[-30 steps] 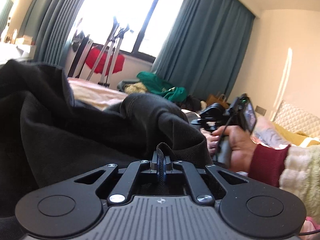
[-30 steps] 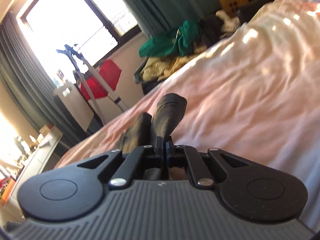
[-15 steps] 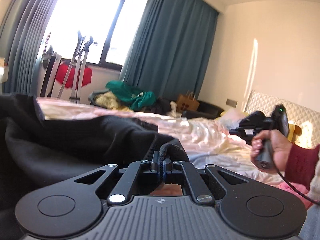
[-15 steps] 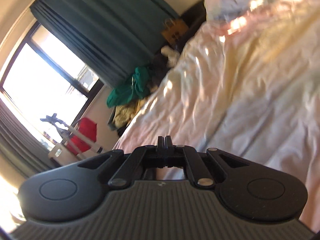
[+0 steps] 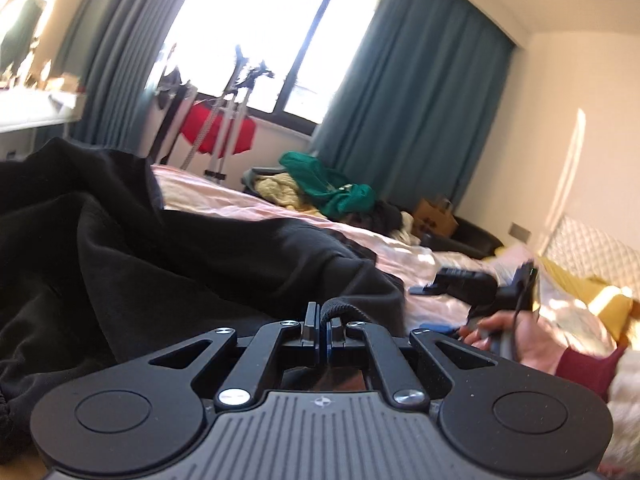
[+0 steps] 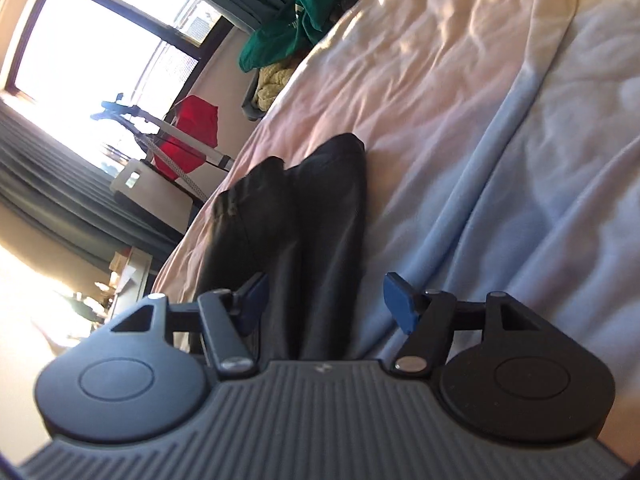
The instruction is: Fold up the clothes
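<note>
A black garment (image 5: 168, 256) lies bunched across the pink bed in the left wrist view. My left gripper (image 5: 322, 320) is shut on a ribbed edge of it (image 5: 344, 307). In the right wrist view two black sleeves or legs of the garment (image 6: 304, 216) lie side by side on the sheet. My right gripper (image 6: 324, 300) is open, its blue pads (image 6: 400, 304) spread on either side of the black cloth. The right gripper (image 5: 472, 282) also shows in the left wrist view, held in a hand at the right.
The bed has a pink sheet (image 6: 420, 80) and a pale blue sheet (image 6: 540, 200). A pile of green and yellow clothes (image 5: 328, 192) lies at the bed's far end. A tripod (image 5: 228, 120) with a red cloth stands by the window. Yellow pillow (image 5: 600, 304) at right.
My right gripper has opened and let go of the black cloth, which now lies on the sheet between its fingers. My left gripper stays shut on the garment edge.
</note>
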Tool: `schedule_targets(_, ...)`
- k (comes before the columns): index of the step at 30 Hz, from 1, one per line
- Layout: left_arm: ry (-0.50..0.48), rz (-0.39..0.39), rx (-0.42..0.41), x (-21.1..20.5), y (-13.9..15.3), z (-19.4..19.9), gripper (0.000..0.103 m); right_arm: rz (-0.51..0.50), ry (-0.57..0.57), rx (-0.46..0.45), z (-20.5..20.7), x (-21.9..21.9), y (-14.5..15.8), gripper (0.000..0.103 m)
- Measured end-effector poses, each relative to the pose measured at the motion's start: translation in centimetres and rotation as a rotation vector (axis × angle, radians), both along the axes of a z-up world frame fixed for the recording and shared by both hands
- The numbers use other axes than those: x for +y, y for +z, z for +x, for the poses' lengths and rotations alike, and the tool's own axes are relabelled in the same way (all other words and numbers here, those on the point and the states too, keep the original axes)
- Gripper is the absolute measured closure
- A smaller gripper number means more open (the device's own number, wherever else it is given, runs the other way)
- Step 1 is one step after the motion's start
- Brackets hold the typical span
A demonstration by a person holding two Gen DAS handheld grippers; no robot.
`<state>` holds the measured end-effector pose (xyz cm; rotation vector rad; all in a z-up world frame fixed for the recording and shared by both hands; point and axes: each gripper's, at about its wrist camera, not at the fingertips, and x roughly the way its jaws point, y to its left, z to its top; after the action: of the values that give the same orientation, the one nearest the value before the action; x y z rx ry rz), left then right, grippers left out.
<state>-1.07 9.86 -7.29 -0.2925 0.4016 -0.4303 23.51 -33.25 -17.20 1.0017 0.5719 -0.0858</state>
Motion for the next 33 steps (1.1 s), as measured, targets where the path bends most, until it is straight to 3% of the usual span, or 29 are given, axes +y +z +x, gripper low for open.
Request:
schedule_targets(3,-0.004,-0.049,0.047,1.0,-0.7,2.3,0.1,0.002,-0.013,-0.016,3.0,-0.6,-1.6,0.038)
schedule_targets(6,-0.027,-0.067,0.06,1.5,-1.4,3.8,0.1,-0.034,-0.026,-0.045,6.2,-1.3,-1.9,0.046)
schedule_targets(8,-0.056,-0.099,0.057,1.6,-1.7,4.6,0.1,-0.074,-0.035,-0.045,8.0,-1.5,-1.9,0.07)
schedule_targets(9,-0.071,-0.115,0.056,1.6,-1.8,4.9,0.1,-0.102,-0.039,-0.033,8.8,-1.4,-1.8,0.093)
schedule_targets(13,-0.13,-0.178,0.05,1.9,-2.5,6.4,0.101,-0.233,-0.047,-0.107,8.3,0.0,1.1,0.097)
schedule_targets(16,-0.179,-0.23,0.028,2.5,-2.4,6.5,0.101,-0.253,-0.11,-0.196,5.2,0.0,4.6,0.097)
schedule_targets(19,-0.215,-0.227,-0.019,2.8,-1.7,4.9,0.101,-0.227,-0.222,-0.256,1.3,-1.2,7.7,0.097)
schedule_targets(24,-0.269,-0.171,-0.072,1.9,-0.8,2.9,0.101,-0.214,-0.424,-0.22,-5.6,-6.3,10.9,0.097)
schedule_targets(28,-0.292,-0.117,-0.078,0.6,-0.6,1.8,0.101,-0.198,-0.606,-0.148,-13.4,-9.2,10.4,0.097)
schedule_targets(33,-0.31,-0.097,0.021,-0.8,-1.0,2.0,0.099,-0.015,-0.72,0.015,-19.6,-11.1,6.0,0.097)
